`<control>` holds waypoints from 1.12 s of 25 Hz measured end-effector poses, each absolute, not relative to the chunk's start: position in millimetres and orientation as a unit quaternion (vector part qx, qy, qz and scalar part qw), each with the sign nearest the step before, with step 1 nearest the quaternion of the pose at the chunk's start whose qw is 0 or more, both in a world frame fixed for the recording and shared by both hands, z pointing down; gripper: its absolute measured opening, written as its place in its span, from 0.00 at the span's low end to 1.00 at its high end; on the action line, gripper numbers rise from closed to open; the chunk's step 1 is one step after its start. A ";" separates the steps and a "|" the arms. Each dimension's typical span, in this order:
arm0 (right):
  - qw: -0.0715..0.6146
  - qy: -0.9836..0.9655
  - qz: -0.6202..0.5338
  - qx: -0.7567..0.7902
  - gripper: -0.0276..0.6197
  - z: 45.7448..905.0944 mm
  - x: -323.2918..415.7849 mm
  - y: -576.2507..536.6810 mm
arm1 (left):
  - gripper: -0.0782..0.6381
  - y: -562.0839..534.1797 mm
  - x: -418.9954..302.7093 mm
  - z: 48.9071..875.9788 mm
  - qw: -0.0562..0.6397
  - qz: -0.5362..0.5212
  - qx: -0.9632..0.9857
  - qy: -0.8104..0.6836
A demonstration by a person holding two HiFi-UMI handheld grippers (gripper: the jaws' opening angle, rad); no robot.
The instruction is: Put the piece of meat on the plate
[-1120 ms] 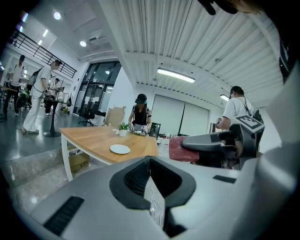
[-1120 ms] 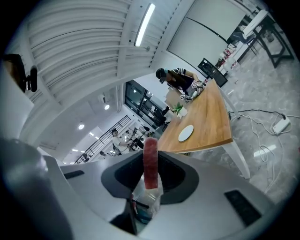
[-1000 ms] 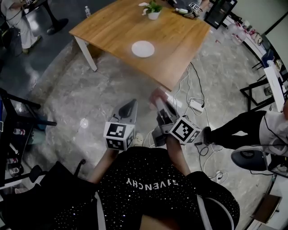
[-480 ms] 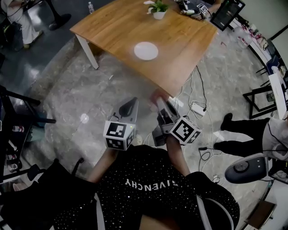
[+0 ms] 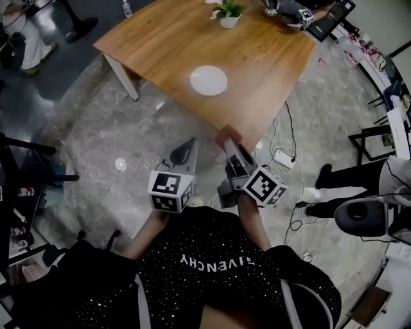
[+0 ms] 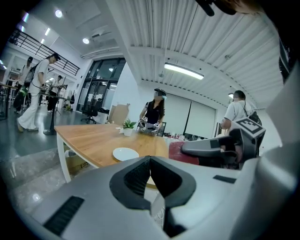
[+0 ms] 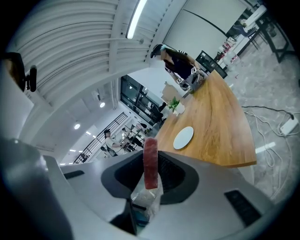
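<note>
One red meat slab point(image 7: 150, 161) is clamped by fingers of the right gripper point(image 5: 227, 144); left gripper point(image 6: 150, 160) fingers are closed, empty; both held near level.

Wooden table point(image 5: 160, 45) with a white plate point(image 5: 209, 80) and a potted plant point(image 5: 229, 13) on top

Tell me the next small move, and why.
Probably carry the meat forward over the table edge toward the plate. The right gripper is shut on the meat and is short of the table, and the plate lies bare ahead.
</note>
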State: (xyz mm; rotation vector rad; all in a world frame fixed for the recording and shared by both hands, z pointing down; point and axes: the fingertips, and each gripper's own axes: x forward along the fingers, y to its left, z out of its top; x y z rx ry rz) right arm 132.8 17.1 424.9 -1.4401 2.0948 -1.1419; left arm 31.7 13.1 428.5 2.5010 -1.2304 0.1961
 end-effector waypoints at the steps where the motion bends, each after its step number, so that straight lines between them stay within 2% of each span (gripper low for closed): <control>1: 0.176 0.738 -0.405 -0.510 0.19 426.0 135.4 6.7 | 0.12 2.2 35.2 427.9 0.175 0.068 0.883 -0.430; 12: 0.167 0.718 -0.406 -0.541 0.19 412.8 162.9 -129.3 | 0.12 -142.2 54.7 416.2 0.187 0.075 0.889 -0.411; 28: 0.153 0.698 -0.412 -0.566 0.19 422.4 154.8 -279.5 | 0.12 -304.7 48.1 432.3 0.203 0.088 0.895 -0.387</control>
